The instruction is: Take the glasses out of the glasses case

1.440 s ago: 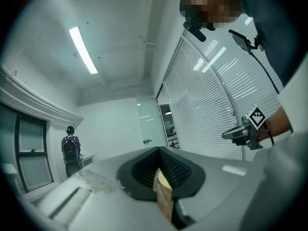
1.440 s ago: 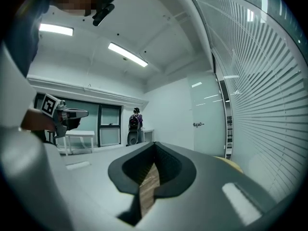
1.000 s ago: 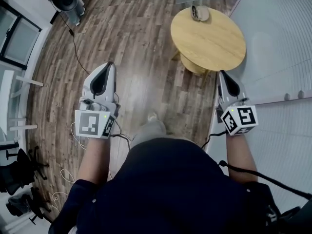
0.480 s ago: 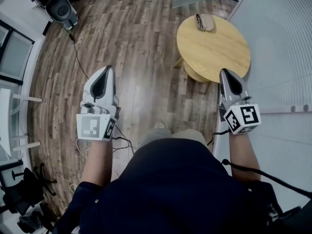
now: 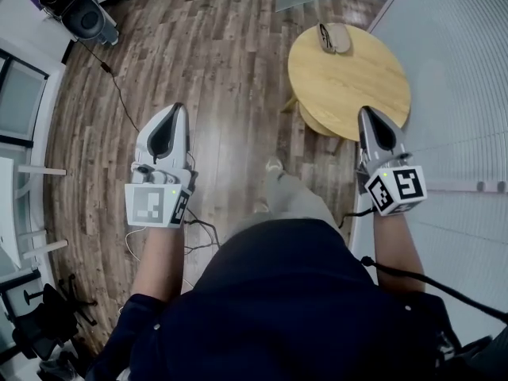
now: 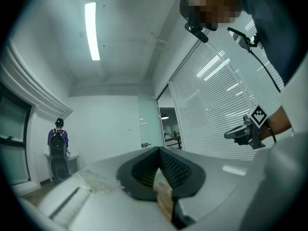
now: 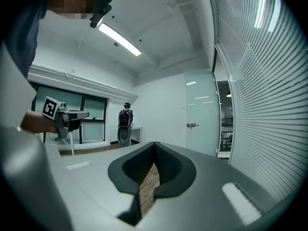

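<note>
Glasses case [image 5: 334, 38] sits at the far edge of the round bench [image 5: 349, 86], well apart from the left tongs [image 5: 176, 106] and right tongs [image 5: 367, 111] — both pinched together, empty. Step near first, then part them to open it.

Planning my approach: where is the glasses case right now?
Head view, upper right: the glasses case lies at the round wooden table's far edge, ahead of the right gripper.

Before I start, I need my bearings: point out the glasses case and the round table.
glasses case [image 5: 334, 38], head view, middle of the case.
round table [image 5: 357, 86], head view, bare wooden top.
</note>
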The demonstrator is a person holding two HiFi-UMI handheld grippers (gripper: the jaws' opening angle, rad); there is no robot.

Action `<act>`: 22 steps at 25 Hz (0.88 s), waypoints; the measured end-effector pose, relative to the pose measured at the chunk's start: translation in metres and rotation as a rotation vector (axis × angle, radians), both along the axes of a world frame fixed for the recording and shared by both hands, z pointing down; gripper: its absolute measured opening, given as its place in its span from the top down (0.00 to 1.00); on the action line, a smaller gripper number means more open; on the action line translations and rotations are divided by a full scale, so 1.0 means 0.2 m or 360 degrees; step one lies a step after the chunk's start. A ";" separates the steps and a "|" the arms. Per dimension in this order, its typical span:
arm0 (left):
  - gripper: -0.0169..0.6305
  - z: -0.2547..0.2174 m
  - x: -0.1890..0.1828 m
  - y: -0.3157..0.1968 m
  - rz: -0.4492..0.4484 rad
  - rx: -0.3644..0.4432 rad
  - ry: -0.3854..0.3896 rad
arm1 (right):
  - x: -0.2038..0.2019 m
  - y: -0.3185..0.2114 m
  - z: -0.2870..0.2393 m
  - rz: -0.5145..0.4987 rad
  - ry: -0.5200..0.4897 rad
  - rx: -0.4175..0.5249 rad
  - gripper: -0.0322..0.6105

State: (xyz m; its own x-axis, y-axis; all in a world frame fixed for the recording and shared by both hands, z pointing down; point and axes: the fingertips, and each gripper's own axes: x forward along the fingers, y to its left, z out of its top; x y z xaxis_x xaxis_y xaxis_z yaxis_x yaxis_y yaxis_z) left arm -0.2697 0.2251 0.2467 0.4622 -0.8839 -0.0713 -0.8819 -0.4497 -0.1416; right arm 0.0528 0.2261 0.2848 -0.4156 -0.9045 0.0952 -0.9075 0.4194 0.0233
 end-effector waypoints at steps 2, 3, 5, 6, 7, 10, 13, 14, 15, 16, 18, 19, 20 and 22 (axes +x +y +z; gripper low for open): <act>0.97 0.00 0.02 -0.07 0.0001 -0.0009 -0.0021 | 0.00 -0.09 0.02 -0.0021 -0.0010 -0.0004 0.94; 0.97 0.00 0.02 -0.10 -0.0004 -0.0012 -0.0031 | 0.00 -0.15 0.03 -0.0028 -0.0020 -0.0007 0.94; 0.97 -0.01 0.01 -0.18 -0.0018 -0.0016 -0.0052 | 0.00 -0.26 0.03 -0.0036 -0.0040 -0.0006 0.94; 0.97 -0.01 0.00 -0.22 -0.0024 -0.0019 -0.0063 | -0.01 -0.31 0.03 -0.0043 -0.0046 -0.0002 0.94; 0.97 -0.01 0.00 -0.27 -0.0030 -0.0022 -0.0073 | -0.01 -0.37 0.02 -0.0050 -0.0050 0.0002 0.94; 0.97 -0.03 0.02 -0.47 -0.0051 -0.0026 -0.0092 | 0.00 -0.58 0.02 -0.0066 -0.0061 -0.0014 0.94; 0.97 -0.08 0.06 -0.65 -0.0048 -0.0011 -0.0110 | 0.04 -0.78 0.02 -0.0076 -0.0082 -0.0017 0.94; 0.97 -0.09 0.08 -0.71 -0.0046 -0.0005 -0.0119 | 0.05 -0.85 0.02 -0.0080 -0.0088 -0.0016 0.94; 0.97 -0.10 0.10 -0.78 -0.0048 0.0001 -0.0127 | 0.06 -0.92 0.02 -0.0087 -0.0096 -0.0012 0.94; 0.97 -0.10 0.12 -0.84 -0.0053 0.0007 -0.0134 | 0.08 -0.99 0.03 -0.0096 -0.0105 -0.0008 0.94; 0.97 -0.12 0.16 -0.95 -0.0068 0.0018 -0.0147 | 0.11 -1.11 0.06 -0.0115 -0.0120 -0.0014 0.94; 0.97 -0.14 0.17 -0.99 -0.0074 0.0026 -0.0154 | 0.12 -1.17 0.05 -0.0126 -0.0124 -0.0017 0.94; 0.97 -0.16 0.18 -1.03 -0.0081 0.0036 -0.0160 | 0.11 -1.22 0.04 -0.0139 -0.0124 -0.0015 0.94; 0.97 -0.21 0.16 -1.11 -0.0100 0.0056 -0.0165 | 0.10 -1.33 0.01 -0.0171 -0.0118 0.0000 0.94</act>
